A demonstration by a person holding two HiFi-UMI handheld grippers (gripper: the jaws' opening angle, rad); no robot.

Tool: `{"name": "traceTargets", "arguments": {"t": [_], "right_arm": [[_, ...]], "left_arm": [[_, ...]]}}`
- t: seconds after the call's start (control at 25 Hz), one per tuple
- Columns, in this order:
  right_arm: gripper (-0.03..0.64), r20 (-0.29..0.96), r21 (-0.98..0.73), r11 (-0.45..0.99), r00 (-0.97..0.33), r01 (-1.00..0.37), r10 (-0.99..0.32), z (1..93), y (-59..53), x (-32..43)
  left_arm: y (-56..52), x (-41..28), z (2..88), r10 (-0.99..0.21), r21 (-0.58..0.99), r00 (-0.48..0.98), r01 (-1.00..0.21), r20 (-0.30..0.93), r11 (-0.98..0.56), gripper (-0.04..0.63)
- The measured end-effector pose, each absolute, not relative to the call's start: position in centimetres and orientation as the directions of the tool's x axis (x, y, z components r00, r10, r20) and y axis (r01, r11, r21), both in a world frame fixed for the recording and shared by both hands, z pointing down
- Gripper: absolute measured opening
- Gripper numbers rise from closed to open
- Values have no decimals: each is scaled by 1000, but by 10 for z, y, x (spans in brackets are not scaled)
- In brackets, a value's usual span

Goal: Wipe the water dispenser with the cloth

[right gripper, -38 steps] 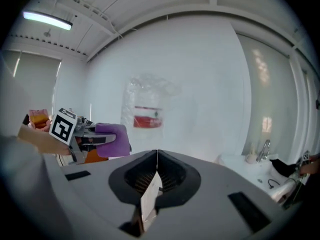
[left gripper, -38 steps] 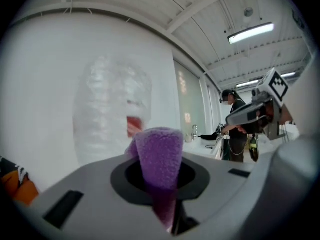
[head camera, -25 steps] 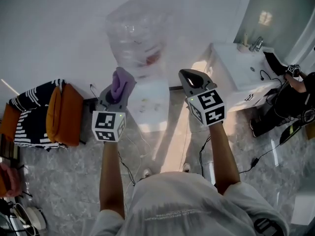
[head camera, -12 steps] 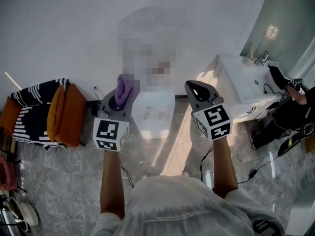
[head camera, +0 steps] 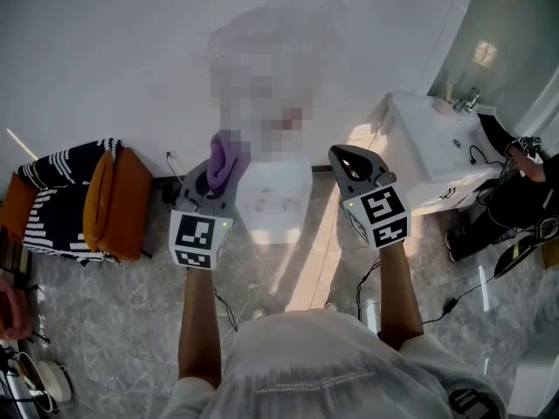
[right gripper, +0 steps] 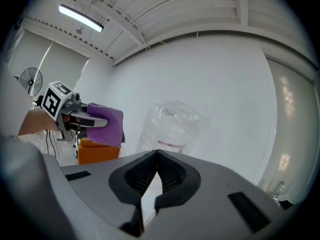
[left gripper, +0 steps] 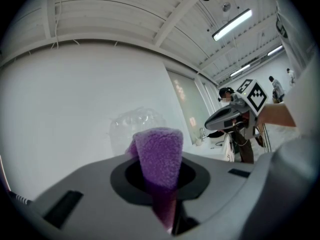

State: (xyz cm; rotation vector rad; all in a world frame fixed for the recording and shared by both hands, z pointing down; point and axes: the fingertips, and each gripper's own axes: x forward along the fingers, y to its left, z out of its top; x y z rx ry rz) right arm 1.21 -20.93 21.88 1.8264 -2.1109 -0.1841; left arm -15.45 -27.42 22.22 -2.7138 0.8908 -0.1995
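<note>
Both forearms [head camera: 199, 317] extended forward, left gripper [head camera: 213, 178] pinching cloth [head camera: 223, 156], right gripper [head camera: 346, 154] pressed together, empty

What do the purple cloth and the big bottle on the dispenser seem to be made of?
The cloth is probably microfibre or terry, with a matte finish: its surface looks fuzzy and nubbly, and it folds softly. The bottle is likely clear plastic, slightly glossy: it is see-through, with crinkled highlights.
</note>
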Motion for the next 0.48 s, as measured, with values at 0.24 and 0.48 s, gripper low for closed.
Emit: {"name": "traceTargets", "arguments": {"t": [0.24,0.48], "right_arm": [[14,187,334,177,-119,-926,-975,226,-213,12],[14,206,334,184,-119,-924,-971,231,-213,16]], "left_arm": [[-275,-150,230,-590,-303,804,-548,66,-780,52],[-274,-145,240,-584,-297,806,-536,98,-790,52]]}}
